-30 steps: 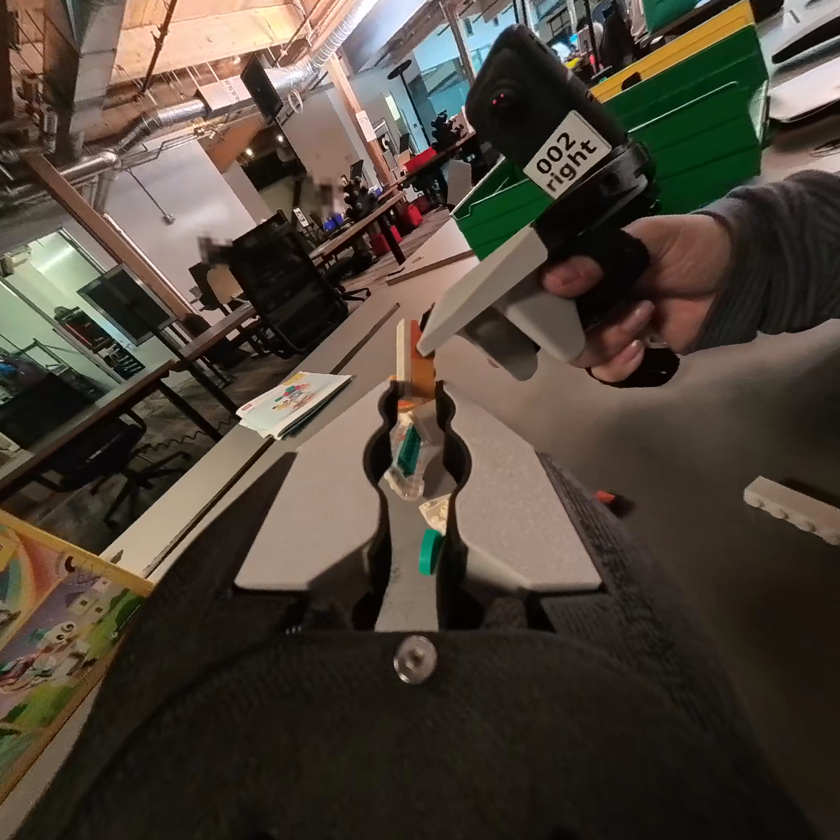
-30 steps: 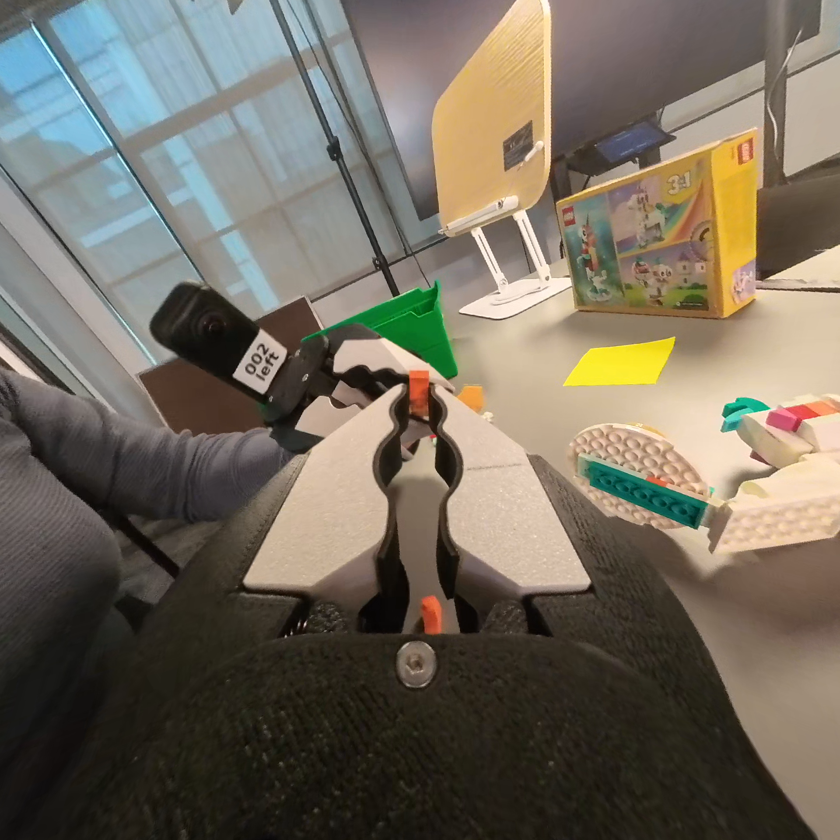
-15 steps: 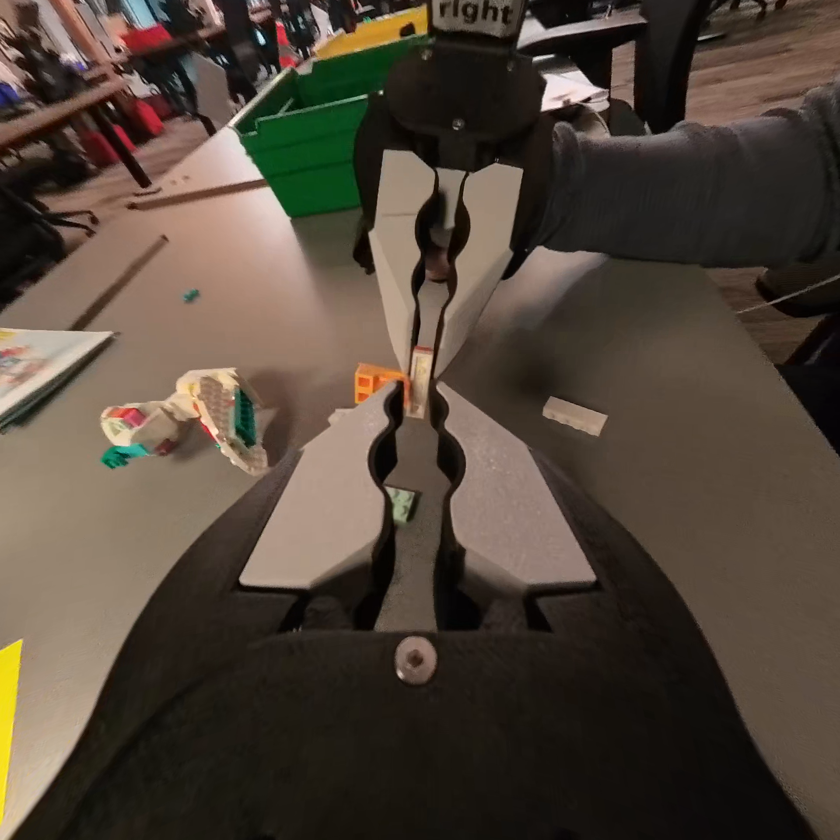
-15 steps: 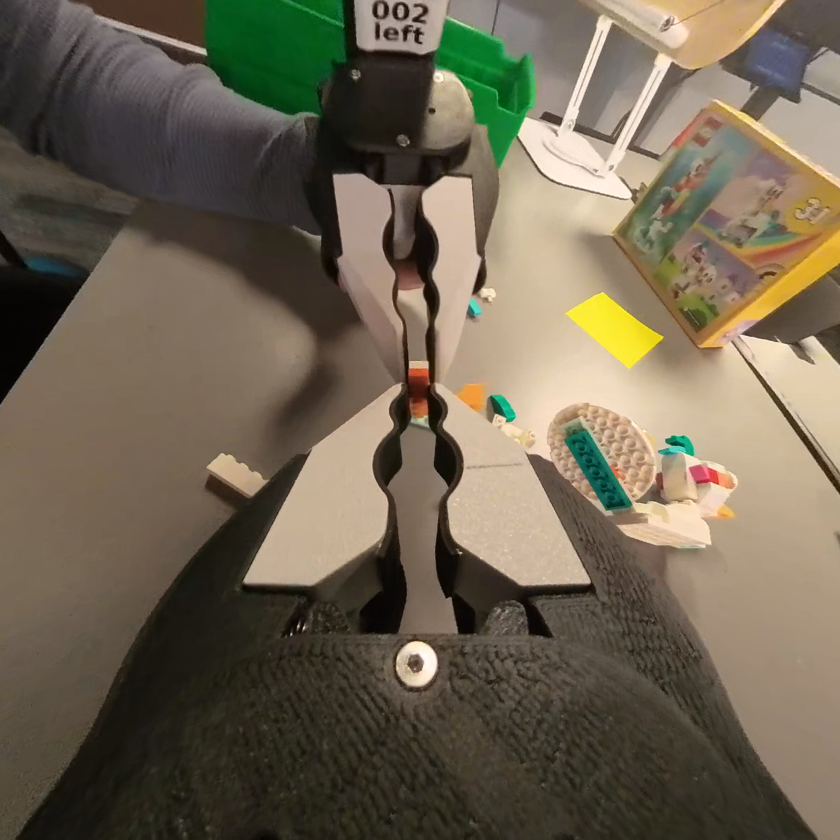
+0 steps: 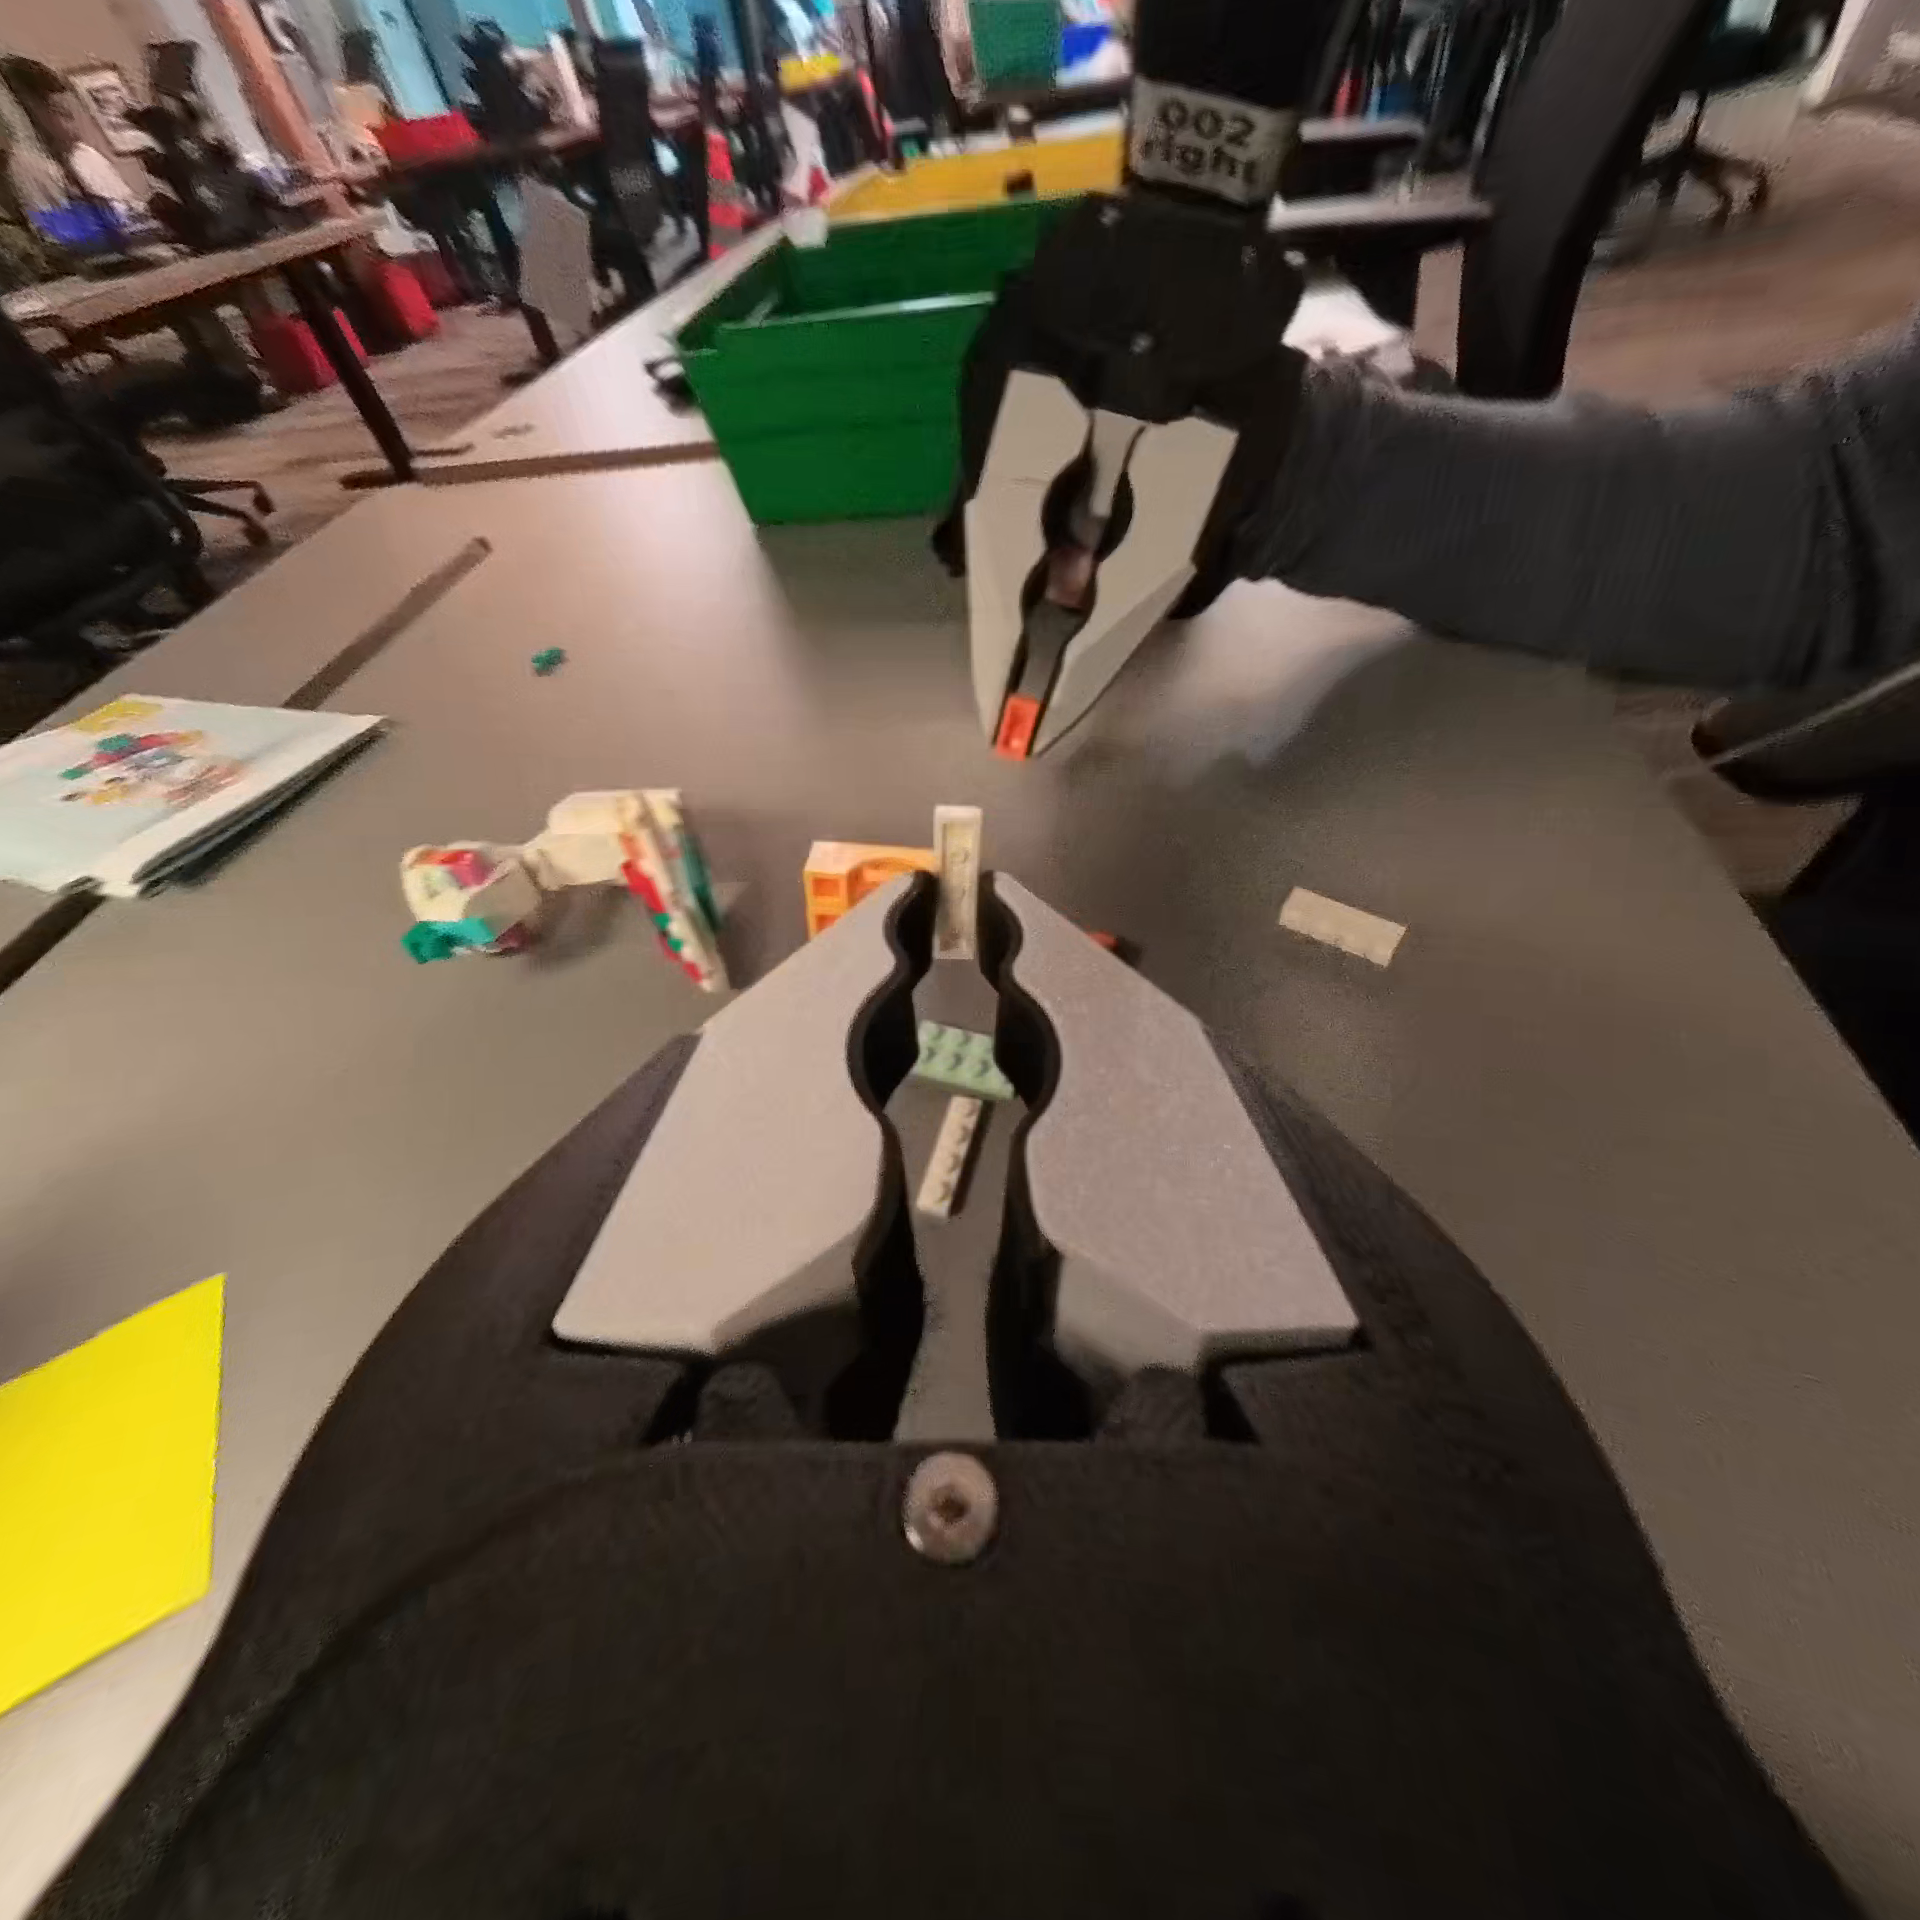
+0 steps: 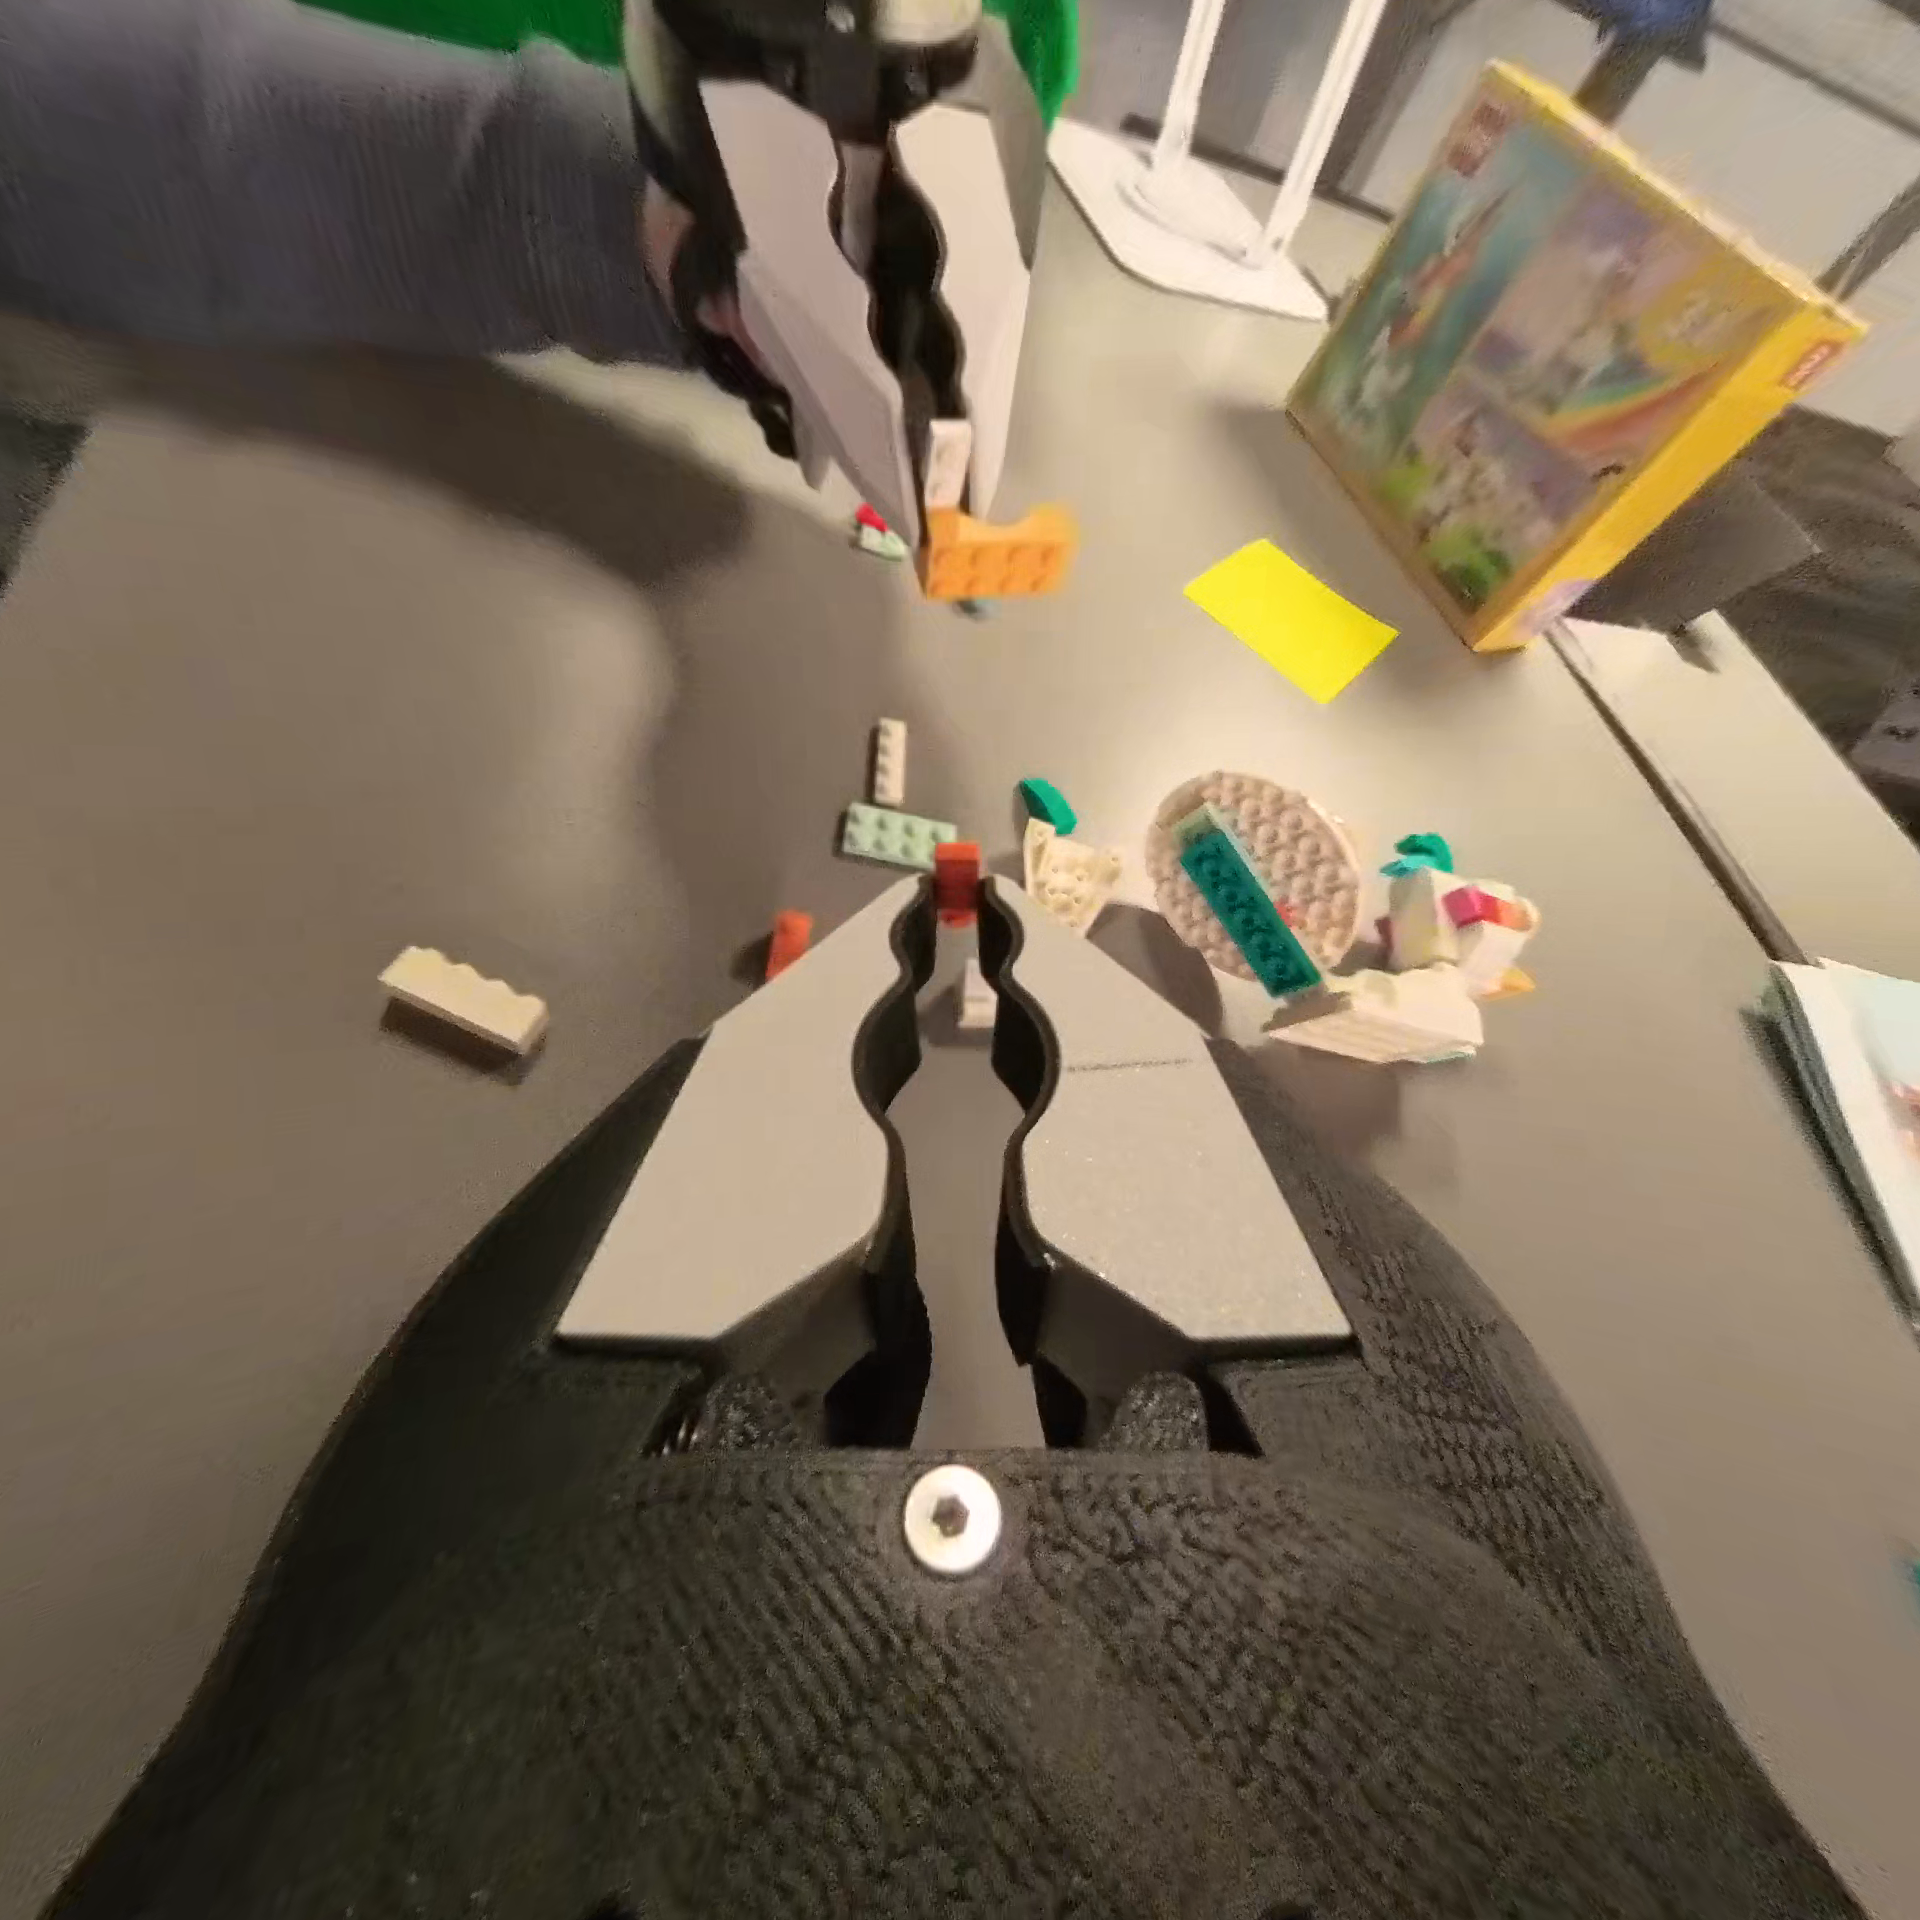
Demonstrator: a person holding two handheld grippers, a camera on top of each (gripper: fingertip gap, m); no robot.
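The grey desk (image 5: 1507,1091) carries a green bin (image 5: 831,416), a yellow toy-brick box (image 6: 1558,343), a half-built white model on a round studded plate (image 6: 1257,883) and loose bricks. Over it the left gripper (image 5: 956,883) has its fingers clamped on a thin white plate (image 5: 957,862) standing on edge, with an orange brick (image 6: 992,556) hanging at its end (seemingly joined to it). The right gripper (image 6: 956,883) has its fingers pinched on a small red brick (image 6: 956,868) at the very tips. Both pieces are off the desk, above a pale green plate (image 6: 899,833) and a cream brick (image 6: 462,995).

Both holds look slight, so firm, steady pressure and level wrists seem wise: the plate is gripped by its thin faces and could pivot under the orange brick's weight.

Half a second earlier the two sets of fingertips met, red brick against white plate; now they are well apart, each keeping its own piece
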